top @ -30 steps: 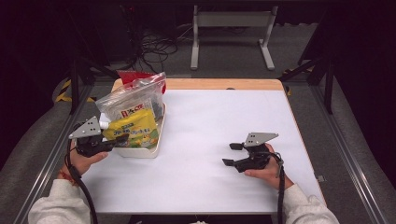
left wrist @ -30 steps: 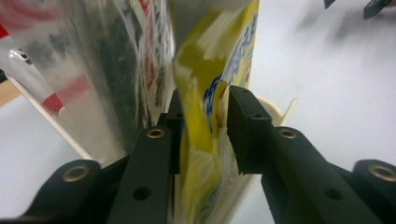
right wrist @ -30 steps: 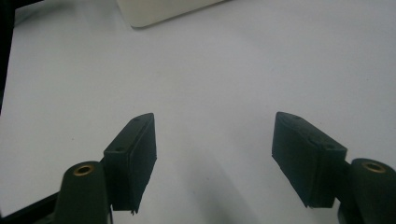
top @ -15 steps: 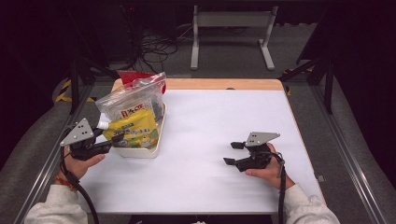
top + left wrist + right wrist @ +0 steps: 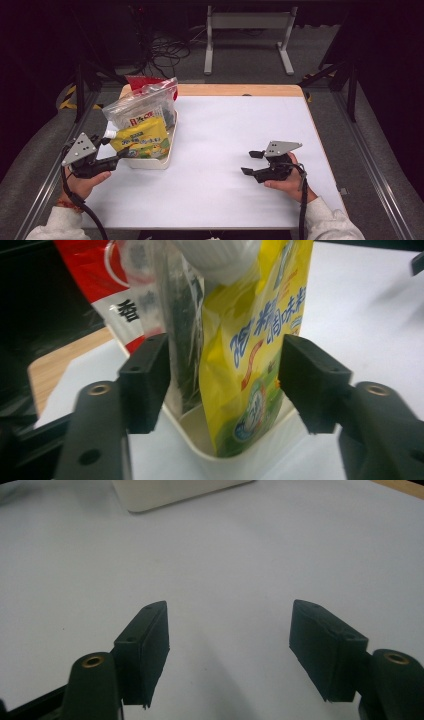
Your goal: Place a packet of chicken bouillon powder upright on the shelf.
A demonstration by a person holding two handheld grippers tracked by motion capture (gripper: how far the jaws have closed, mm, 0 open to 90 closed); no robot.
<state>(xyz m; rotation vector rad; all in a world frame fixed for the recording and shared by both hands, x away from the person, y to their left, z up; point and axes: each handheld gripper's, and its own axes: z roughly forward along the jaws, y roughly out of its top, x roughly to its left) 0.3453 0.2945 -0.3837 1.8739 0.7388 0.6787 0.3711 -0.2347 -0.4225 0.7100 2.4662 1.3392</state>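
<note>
- High view: left gripper sitting at the near-left of the white bin, pulled back a little toward the table's left edge compared with a second ago; its jaws have just been opening
- Left gripper view: jaws standing fairly wide, one on each side of the yellow pouch and the clear bag; pads not pressing on either; so nothing gripped
- Yellow pouch standing upright in the bin with its white cap up top; clear bag and red packet packed behind it; all resting in the bin near the table's left rear
- Reading: this is looking like a release; pouch is now placed in the bin and staying put without support; left gripper likely backing clear next
- Right gripper resting on the white table at the near right, well apart from the bin; not shifting from a second ago
- Right gripper view: jaws wide apart, bare table between them; holding nothing
</note>
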